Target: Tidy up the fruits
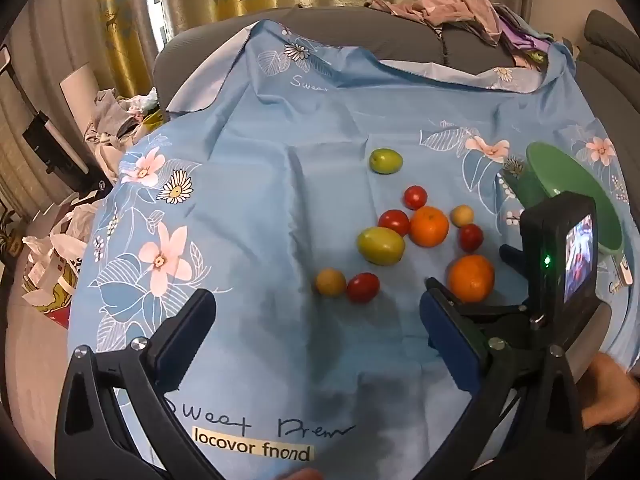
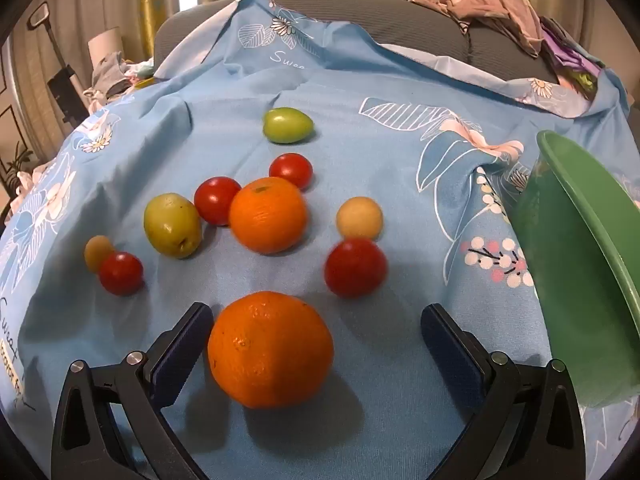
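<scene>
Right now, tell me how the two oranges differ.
The near orange sits between the right gripper's open jaws, close to the left one; the far orange lies beyond them, in the middle of the fruit. The near orange lies alone on the blue cloth; the far orange sits tight against a red tomato. The far orange shows a small green stem scar on top; the near one shows none. Both are round, bright orange and look alike in size.

Left gripper [image 1: 316, 312], right gripper [image 2: 316, 332]: black angular plastic frames, silver screws, dark blue ribbed pads [image 2: 180, 356].
</scene>
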`<state>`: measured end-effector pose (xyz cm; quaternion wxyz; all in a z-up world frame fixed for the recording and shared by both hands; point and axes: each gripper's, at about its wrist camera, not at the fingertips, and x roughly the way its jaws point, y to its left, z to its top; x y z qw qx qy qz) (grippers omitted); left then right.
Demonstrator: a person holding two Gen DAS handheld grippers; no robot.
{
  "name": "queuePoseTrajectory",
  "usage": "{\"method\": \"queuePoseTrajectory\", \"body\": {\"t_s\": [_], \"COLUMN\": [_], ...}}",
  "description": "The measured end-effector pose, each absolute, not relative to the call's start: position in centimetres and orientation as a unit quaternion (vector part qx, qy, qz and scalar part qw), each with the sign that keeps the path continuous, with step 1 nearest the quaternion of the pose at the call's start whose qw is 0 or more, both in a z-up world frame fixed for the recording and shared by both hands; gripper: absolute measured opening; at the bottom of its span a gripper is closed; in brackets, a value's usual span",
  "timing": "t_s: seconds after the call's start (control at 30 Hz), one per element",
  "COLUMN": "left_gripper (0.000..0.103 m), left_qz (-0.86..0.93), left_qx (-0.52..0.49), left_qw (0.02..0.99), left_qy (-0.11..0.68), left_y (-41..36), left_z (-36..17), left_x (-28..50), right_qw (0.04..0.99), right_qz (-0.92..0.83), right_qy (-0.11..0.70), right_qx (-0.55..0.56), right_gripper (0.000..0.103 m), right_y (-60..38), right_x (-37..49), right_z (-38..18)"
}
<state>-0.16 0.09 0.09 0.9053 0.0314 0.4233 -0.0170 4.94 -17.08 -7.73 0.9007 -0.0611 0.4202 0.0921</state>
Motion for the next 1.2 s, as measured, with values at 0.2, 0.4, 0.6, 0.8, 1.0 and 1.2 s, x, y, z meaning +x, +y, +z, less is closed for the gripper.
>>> {"method": "queuePoseTrajectory", "body": {"t_s": [0.2, 0.4, 0.6, 0.8, 1.0, 1.2], "left_gripper": [0.102, 0.102, 0.102, 0.102, 0.102, 0.102], "left_qz": [-0.021, -0.025, -0.020, -0.018, -0.022, -0.016], "left_qx": [0.028, 0.007, 0.031, 0.035, 0.046, 0.039], "left_qw": [0.904, 0.912, 0.923, 0.930, 0.934, 0.931], "left_qy": [0.426, 0.409, 0.384, 0.366, 0.355, 0.362], "left_y": [0.0, 0.3, 0.2, -0.1, -1.1, -1.9], "left_z": [0.1, 0.9, 2.3, 3.7, 5.5, 6.9], "left_x": [-0.5, -0.7, -1.4, -1.7, -1.9, -1.8], "right_qw": [0.900, 0.900, 0.905, 0.919, 0.926, 0.925], "right_qz": [0.090, 0.103, 0.127, 0.141, 0.125, 0.125], "right_qy": [0.422, 0.420, 0.406, 0.367, 0.356, 0.356], "right_qx": [-0.066, -0.052, -0.030, -0.041, -0.036, -0.041], "right_gripper": [0.103, 0.103, 0.103, 0.103, 0.103, 0.103], "right_y": [-16.9, -17.6, -17.9, -18.6, -19.3, -20.2], "right_x": [5.0, 4.9, 3.0, 0.9, -0.3, -1.1], "right_z": [-7.7, -7.6, -4.4, 1.3, 5.9, 7.6]}}
